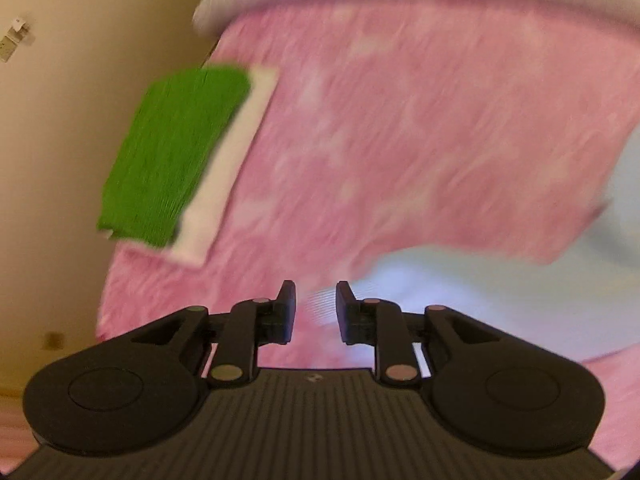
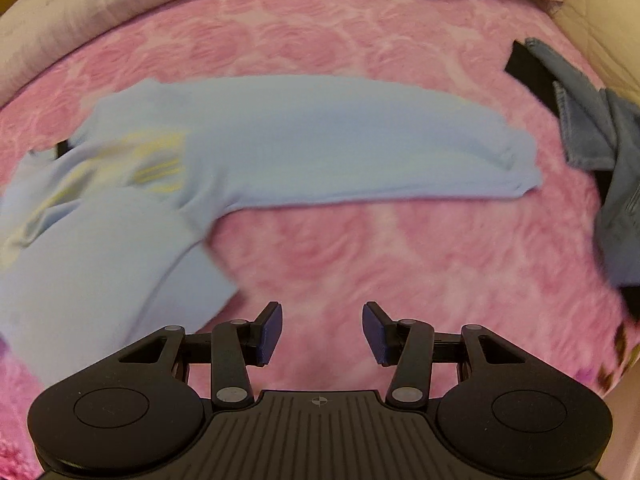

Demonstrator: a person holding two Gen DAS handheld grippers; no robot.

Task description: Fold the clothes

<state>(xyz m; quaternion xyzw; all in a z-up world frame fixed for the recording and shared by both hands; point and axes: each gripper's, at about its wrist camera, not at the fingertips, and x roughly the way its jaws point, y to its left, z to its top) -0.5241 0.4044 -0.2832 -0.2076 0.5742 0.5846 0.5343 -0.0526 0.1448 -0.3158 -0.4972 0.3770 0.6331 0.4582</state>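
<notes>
Left wrist view: the left claw (image 1: 316, 312) hangs over the pink bedspread (image 1: 420, 128) with its jaws a narrow gap apart and nothing between them. The edge of the pale blue top (image 1: 480, 304) lies just ahead and to the right of the tips. Well ahead on the left, a folded green cloth (image 1: 176, 152) sits on a white one (image 1: 228, 176) at the bed's edge. The picture is smeared.

Right wrist view: the right claw (image 2: 322, 332) is spread wide and empty above bare bedspread (image 2: 360, 260). The top (image 2: 280, 140) lies ahead and to the left, one long sleeve stretched out to the right, a lower flap already turned over near the left finger. Jeans (image 2: 600, 132) are heaped far right.

Risk, as I judge it: neither claw grips cloth, so the folded flap may spring back. The narrow left jaws could skim over the hem, or pinch the bedspread along with it and drag the layers askew.
</notes>
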